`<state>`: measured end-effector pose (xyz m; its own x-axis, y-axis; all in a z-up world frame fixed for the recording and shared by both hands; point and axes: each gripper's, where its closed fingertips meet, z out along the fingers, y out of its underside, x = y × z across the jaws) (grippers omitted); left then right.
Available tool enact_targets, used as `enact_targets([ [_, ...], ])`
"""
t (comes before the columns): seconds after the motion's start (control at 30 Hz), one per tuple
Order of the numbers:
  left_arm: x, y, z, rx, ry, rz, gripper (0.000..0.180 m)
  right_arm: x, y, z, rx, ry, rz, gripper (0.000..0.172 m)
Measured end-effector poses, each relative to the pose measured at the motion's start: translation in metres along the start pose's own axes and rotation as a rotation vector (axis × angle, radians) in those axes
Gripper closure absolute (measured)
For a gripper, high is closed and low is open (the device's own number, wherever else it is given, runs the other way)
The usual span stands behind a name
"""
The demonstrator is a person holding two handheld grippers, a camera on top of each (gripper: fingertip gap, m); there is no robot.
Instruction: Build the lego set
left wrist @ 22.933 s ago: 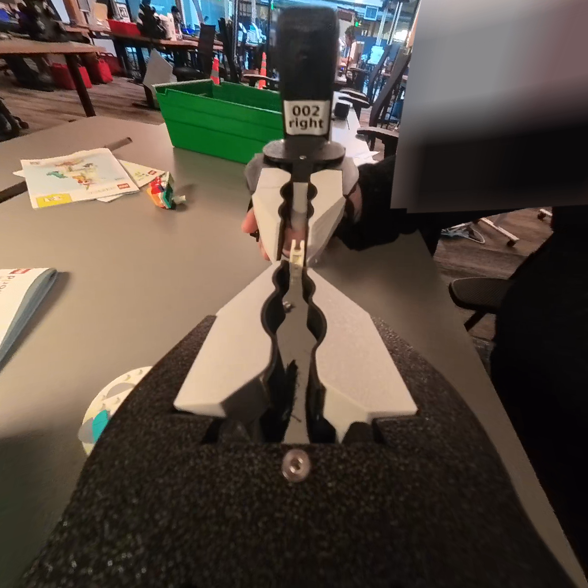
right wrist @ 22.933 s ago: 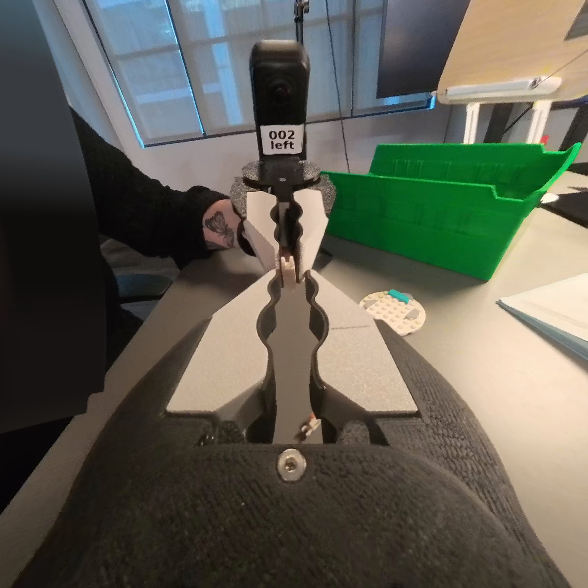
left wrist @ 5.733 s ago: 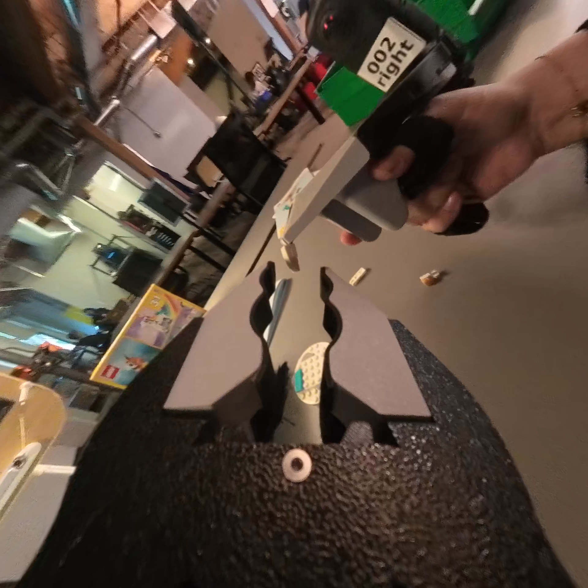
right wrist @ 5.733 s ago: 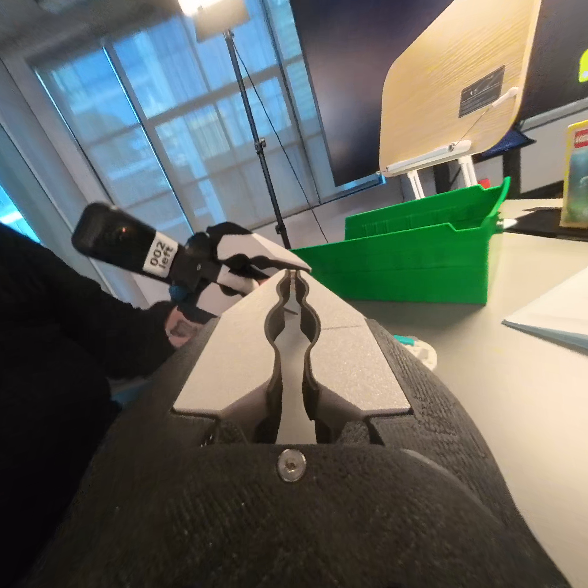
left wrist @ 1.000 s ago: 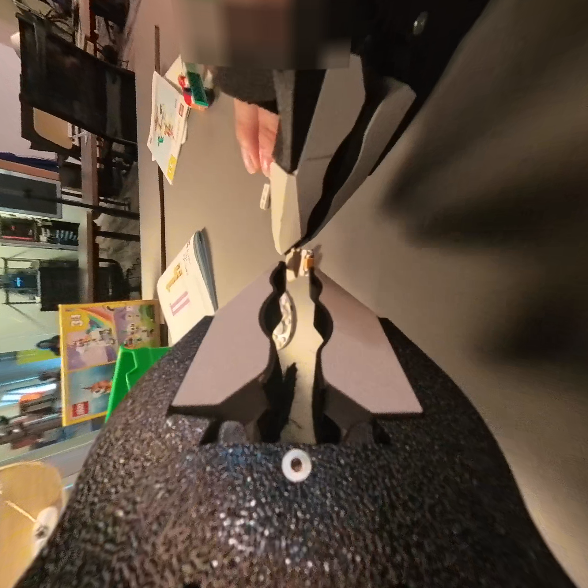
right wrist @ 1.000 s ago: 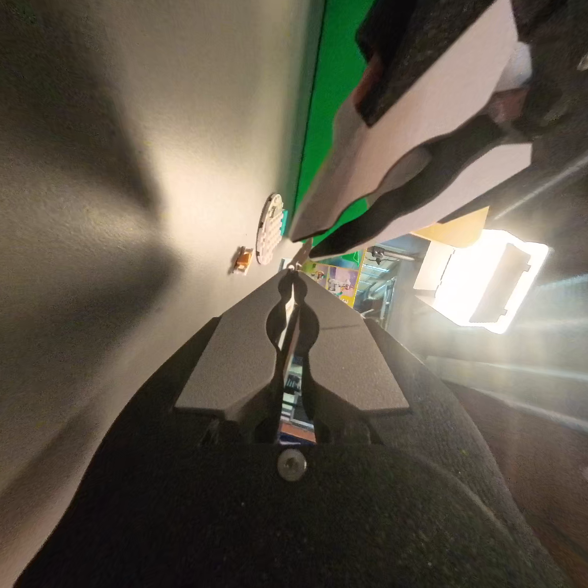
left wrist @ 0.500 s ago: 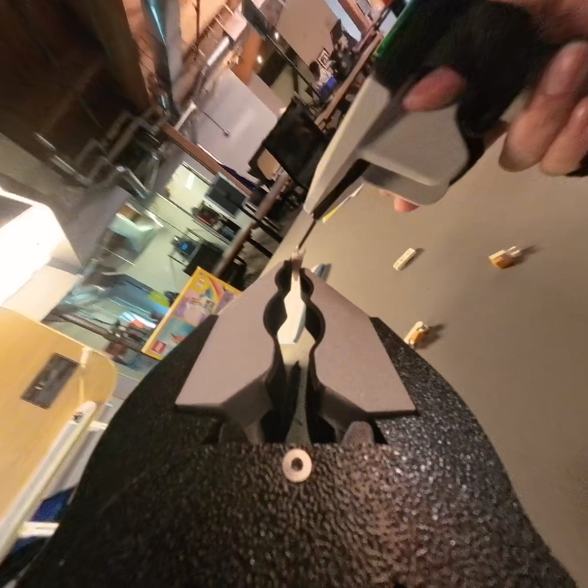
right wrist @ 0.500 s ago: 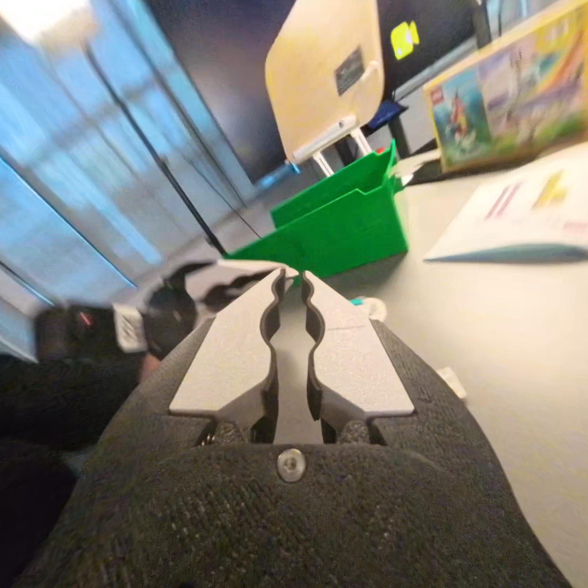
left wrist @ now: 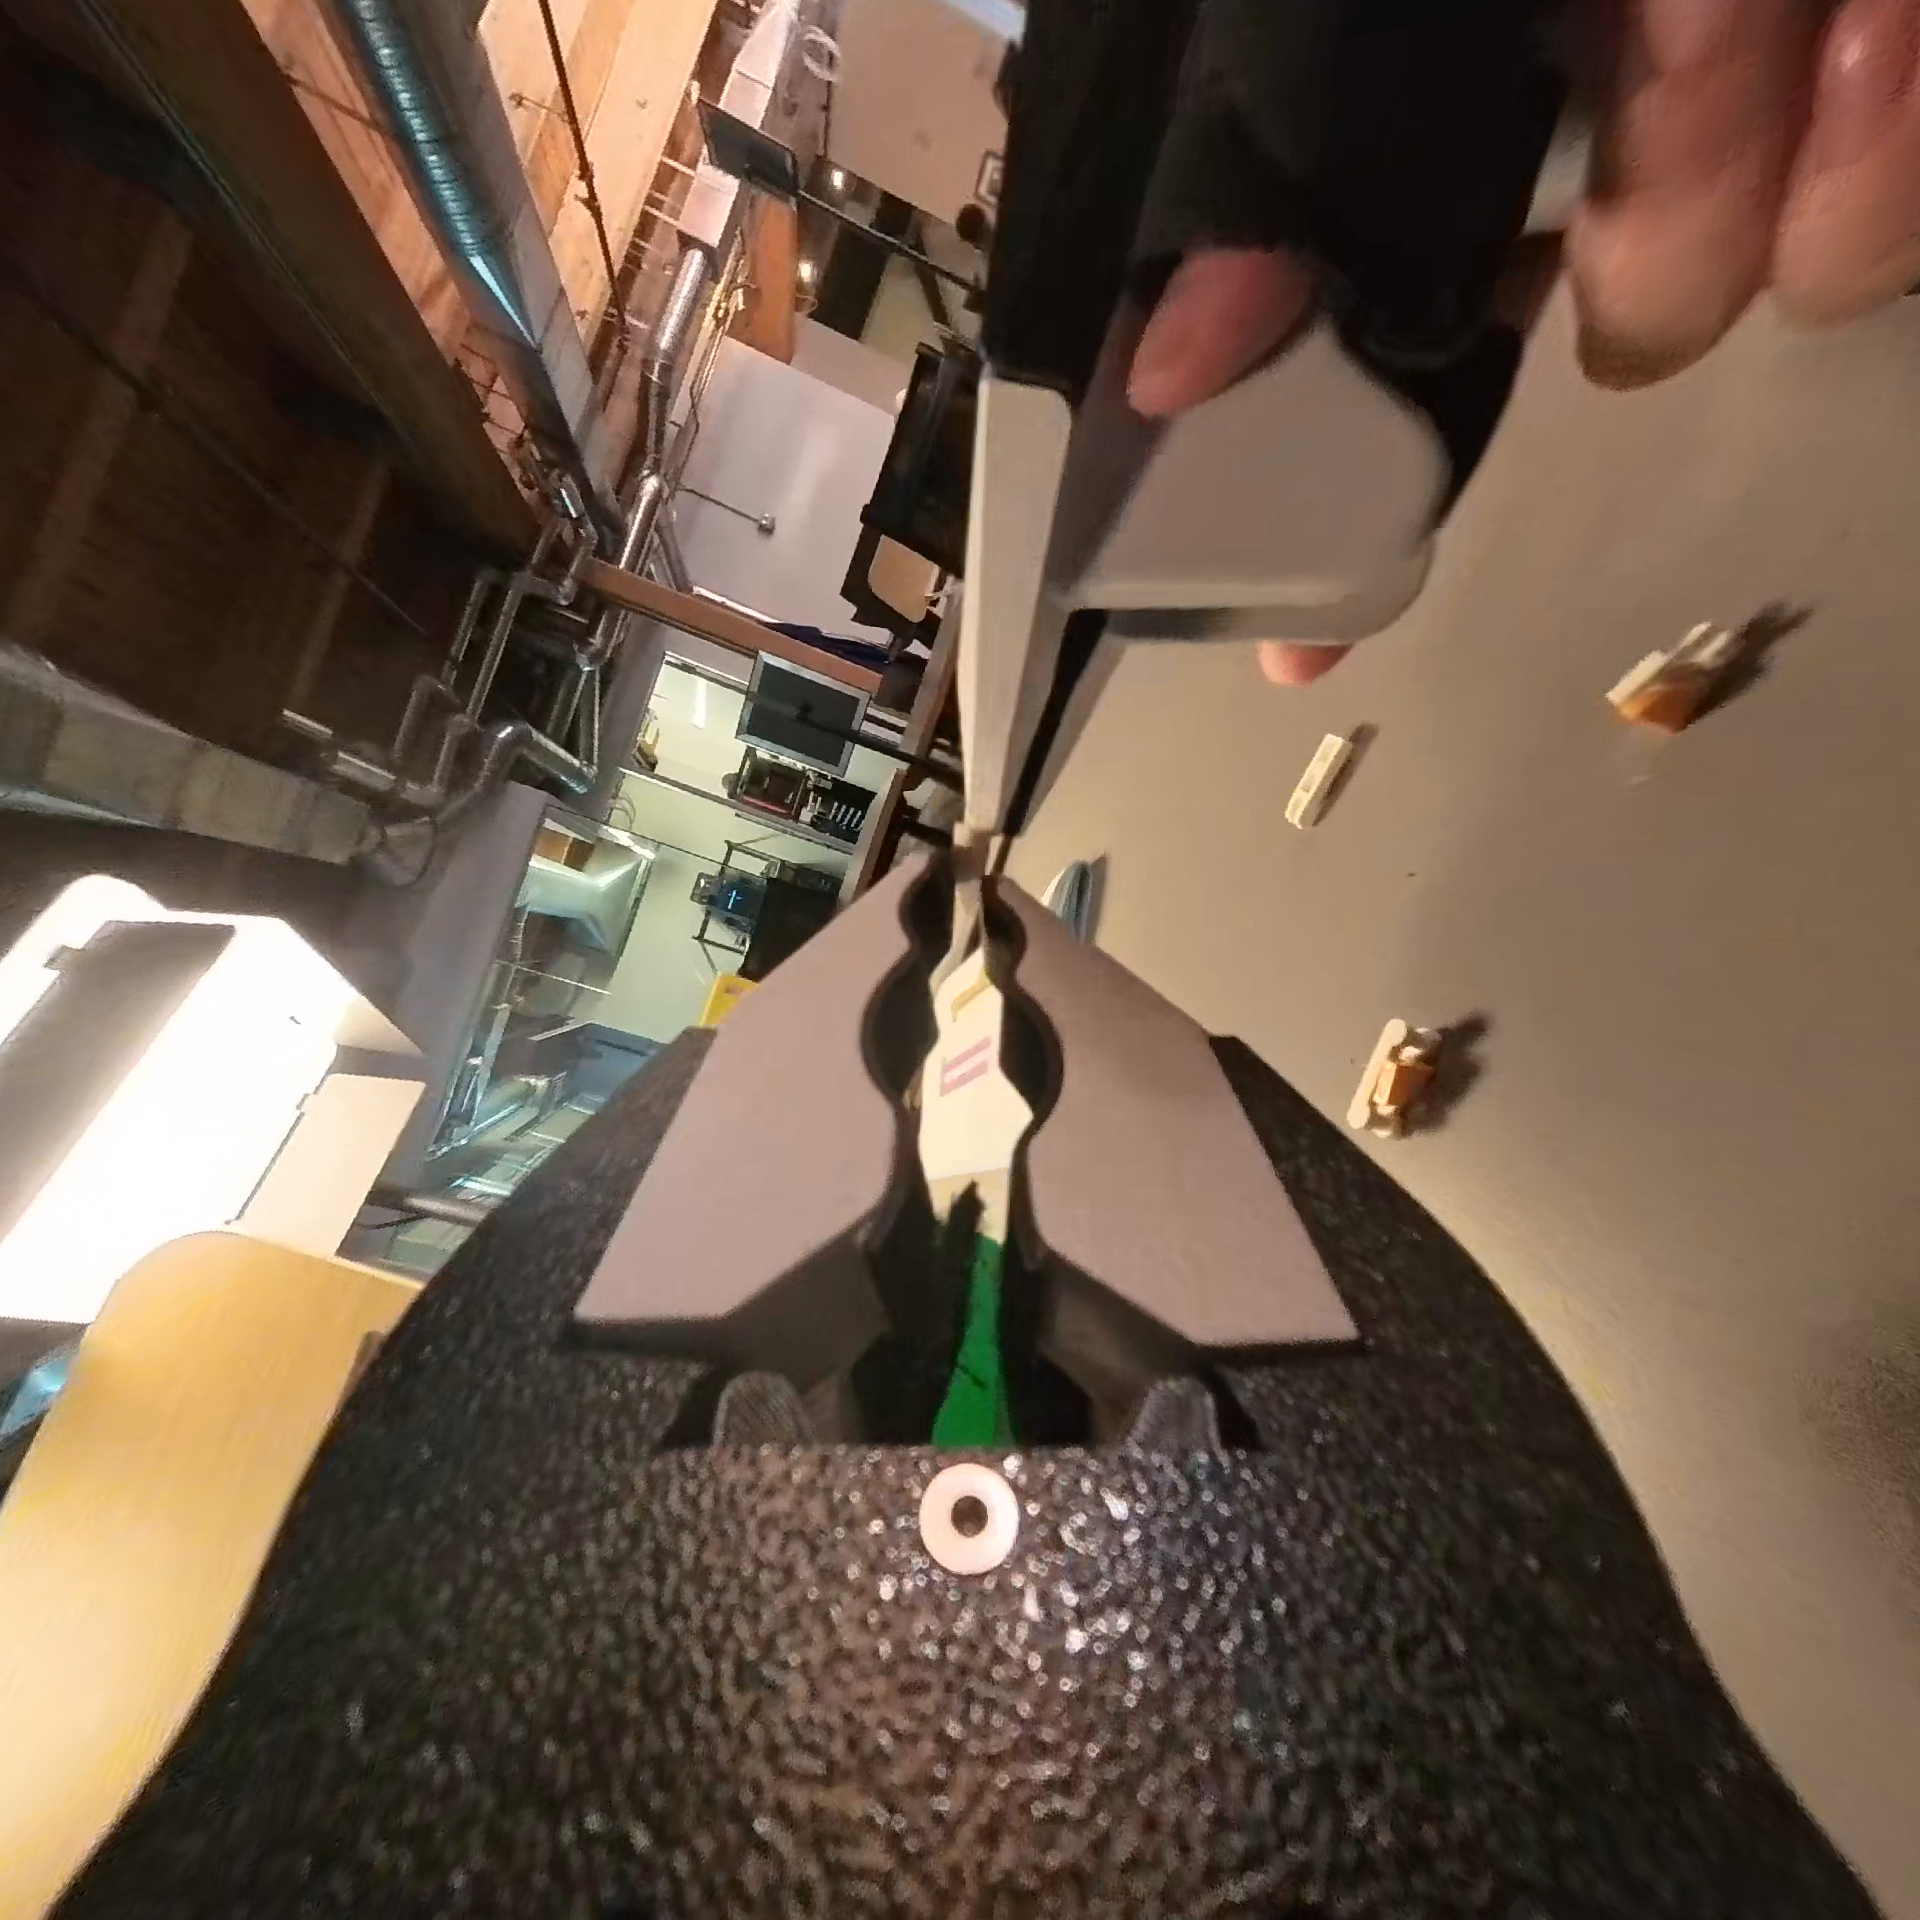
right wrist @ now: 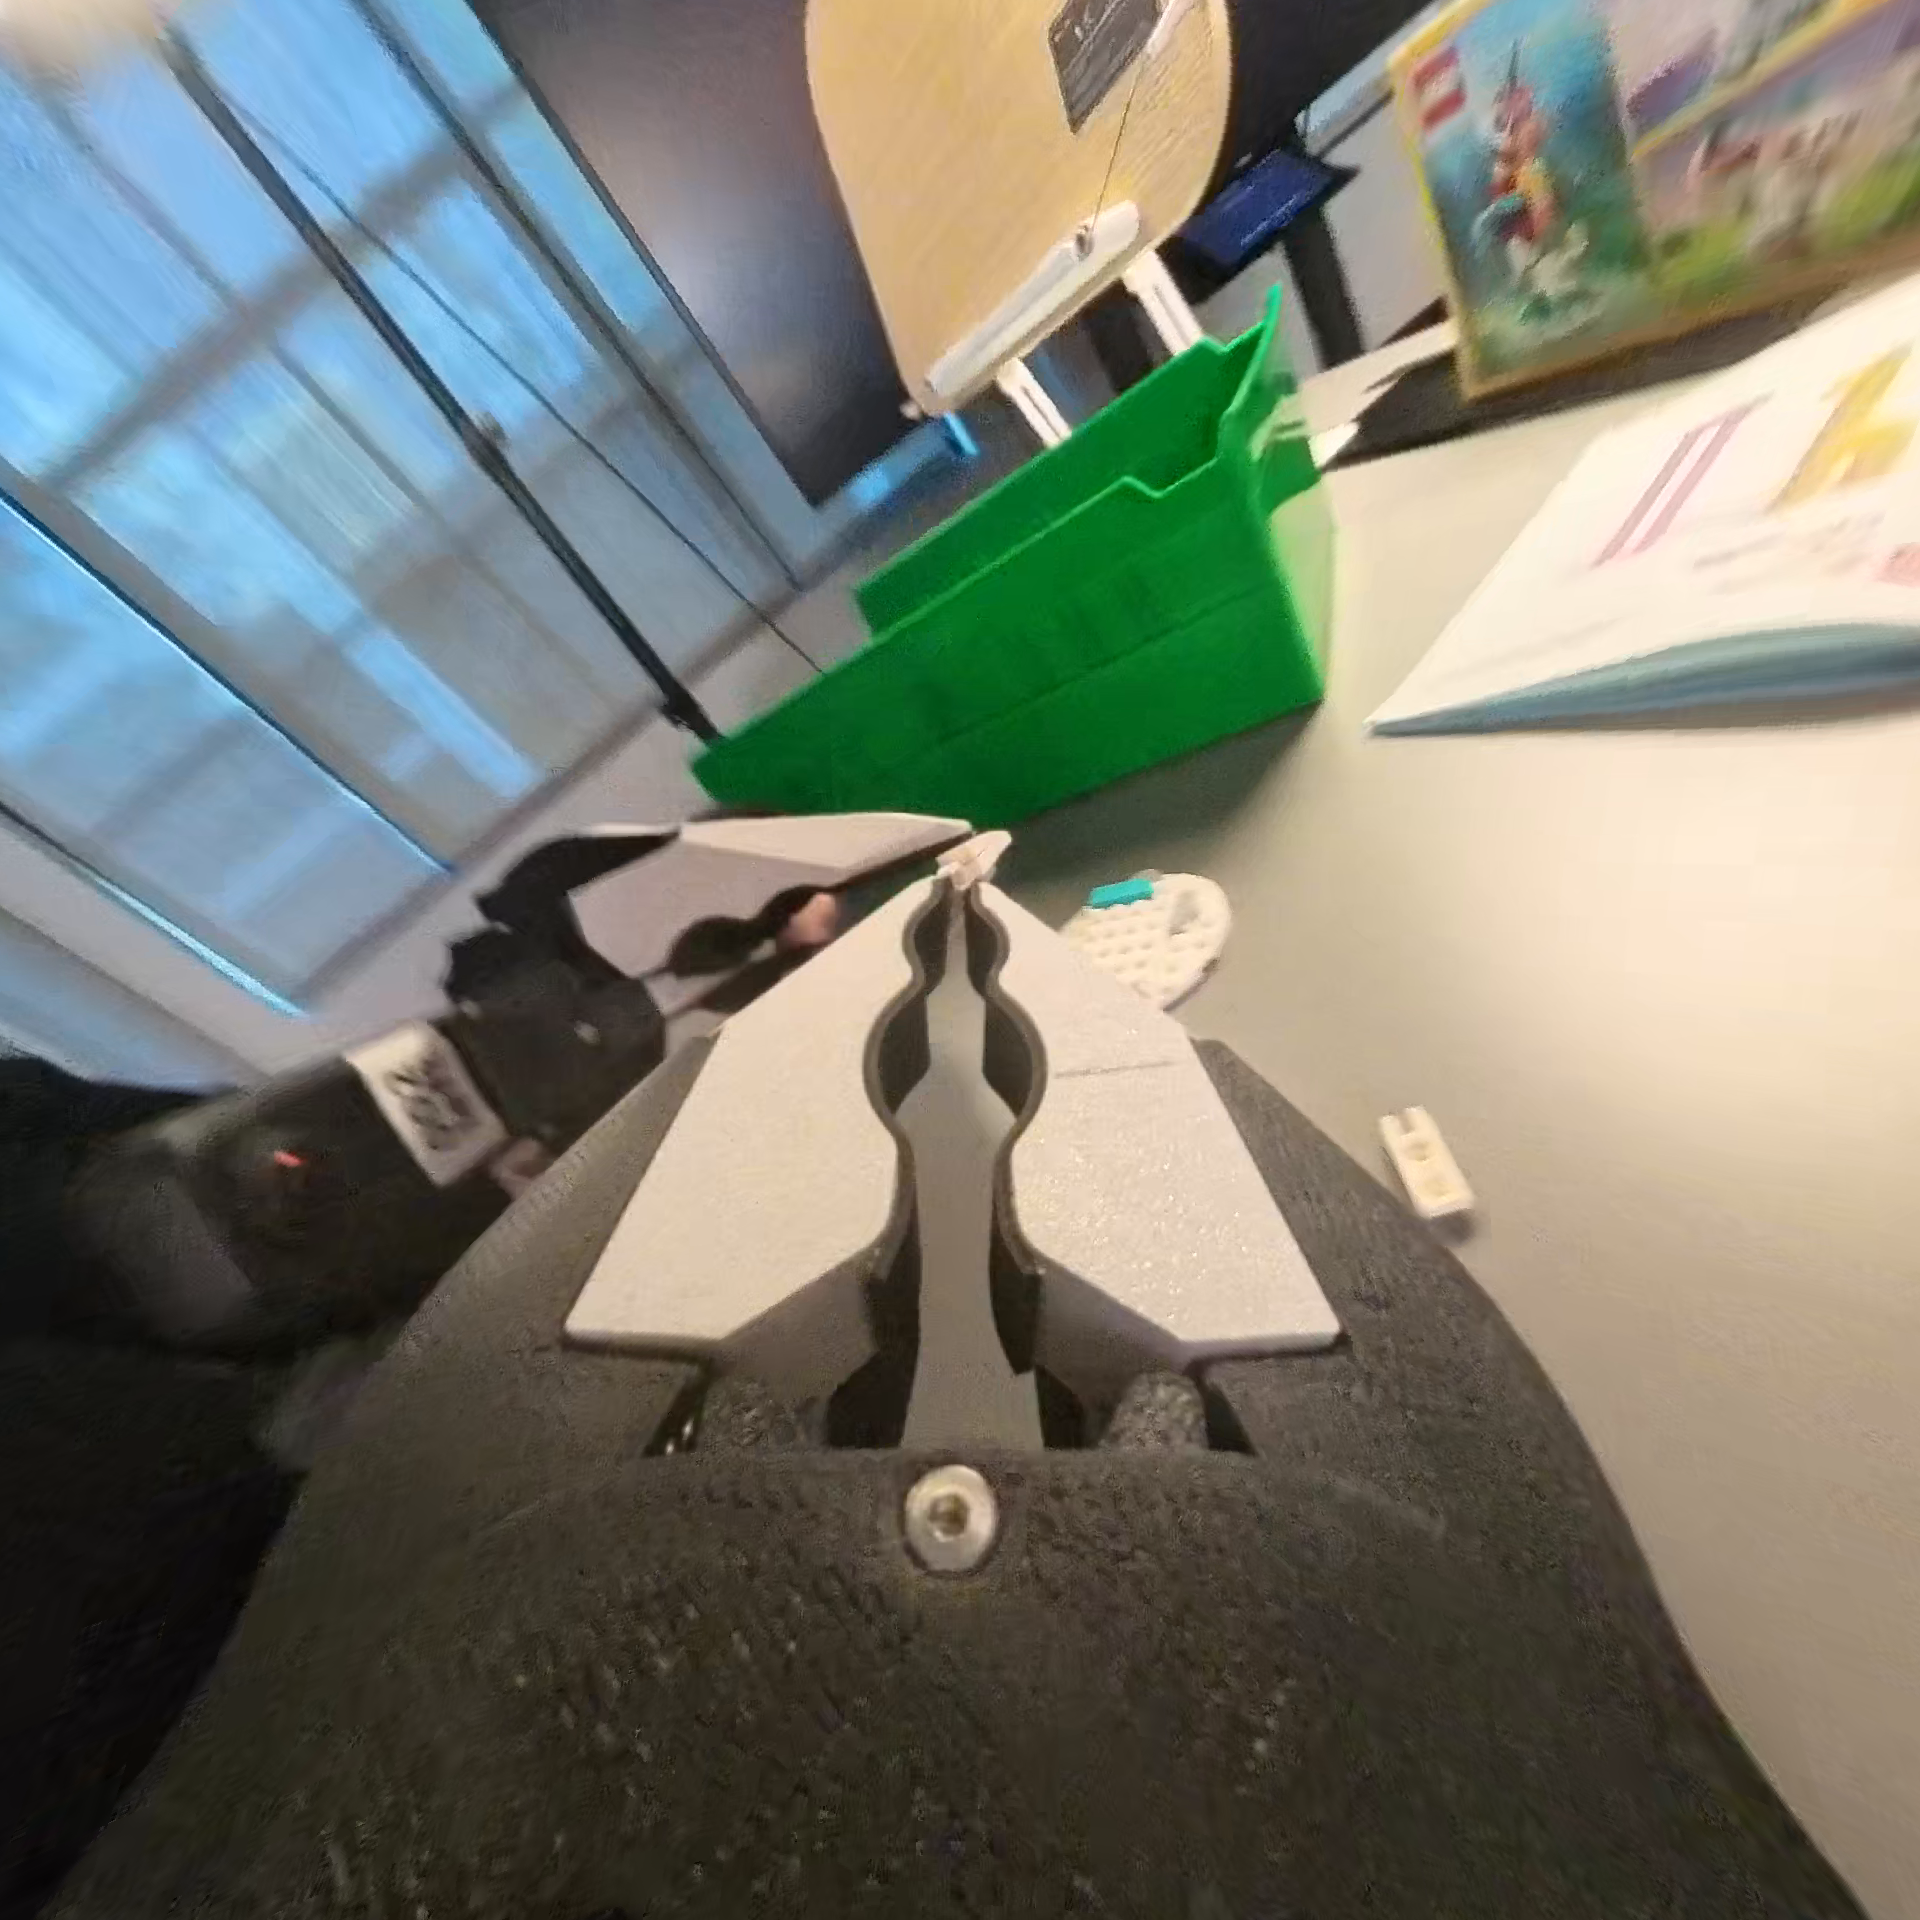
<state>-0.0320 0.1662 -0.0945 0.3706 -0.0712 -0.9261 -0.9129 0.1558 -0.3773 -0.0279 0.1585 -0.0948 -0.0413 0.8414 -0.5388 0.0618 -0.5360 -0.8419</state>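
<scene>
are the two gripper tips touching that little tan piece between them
Touching. The right wrist view shows the left gripper and right gripper both closed on the small tan piece where their tips meet.

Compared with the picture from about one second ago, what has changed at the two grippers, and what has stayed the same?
The left gripper and the right gripper have both turned, but their tips remain together on a small cream piece. The green bin, round white plate and the loose pieces on the table lie as before.
</scene>
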Motion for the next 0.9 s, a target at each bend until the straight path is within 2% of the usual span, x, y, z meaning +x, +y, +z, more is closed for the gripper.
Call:
enact_targets([
  [0.13,0.006,0.004,0.012,0.049,-0.027,-0.029,0.177,0.012,-0.001,-0.001,-0.031,0.124,-0.242,0.168],
  [0.23,0.001,0.009,0.019,0.082,-0.063,-0.053,0.177,0.018,-0.021,-0.011,0.071,0.18,-0.372,0.166],
  [0.33,-0.008,0.012,0.023,0.122,-0.078,-0.122,0.179,0.038,-0.044,-0.031,0.158,0.346,-0.534,0.167],
  [0.4,-0.009,0.013,0.024,0.143,-0.055,-0.183,0.178,0.047,-0.05,-0.04,0.155,0.44,-0.674,0.167],
  [0.53,-0.007,0.002,0.017,0.252,0.024,-0.293,0.179,0.021,-0.033,-0.024,0.099,0.369,-1.025,0.167],
  [0.63,-0.004,0.001,0.018,0.264,0.06,-0.323,0.179,-0.001,-0.016,-0.006,0.077,0.347,-1.242,0.168],
  [0.77,0.001,-0.002,0.018,0.275,0.08,-0.3,0.179,-0.004,-0.013,0.005,0.092,0.406,-1.332,0.17],
  [0.9,-0.001,0.002,0.019,0.24,0.057,-0.284,0.178,-0.001,-0.021,0.0,0.15,0.403,-1.224,0.168],
])
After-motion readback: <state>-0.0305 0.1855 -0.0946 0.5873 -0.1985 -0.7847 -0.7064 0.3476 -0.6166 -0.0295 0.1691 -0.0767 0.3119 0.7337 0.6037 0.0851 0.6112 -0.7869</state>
